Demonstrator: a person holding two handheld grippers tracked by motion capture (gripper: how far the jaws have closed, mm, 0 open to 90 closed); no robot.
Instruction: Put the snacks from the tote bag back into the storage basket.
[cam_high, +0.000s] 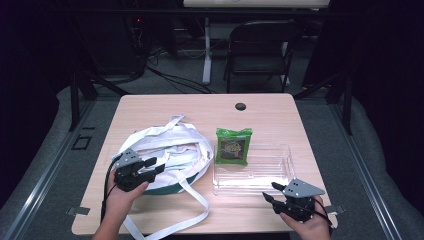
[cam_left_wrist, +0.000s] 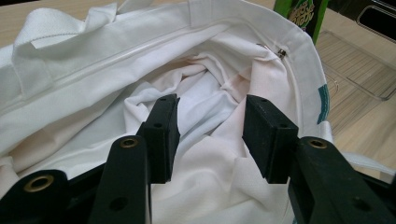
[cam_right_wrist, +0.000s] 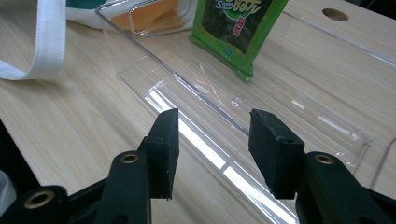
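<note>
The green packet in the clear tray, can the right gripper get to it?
Probably yes. The right gripper is open at the clear tray's near wall, and the green packet stands at the far corner with bare tray between.

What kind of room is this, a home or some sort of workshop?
Probably a lab or recording studio, not a home: a lone wooden table ringed by dark curtains, cables across the grey floor, and a black folding chair behind.
</note>
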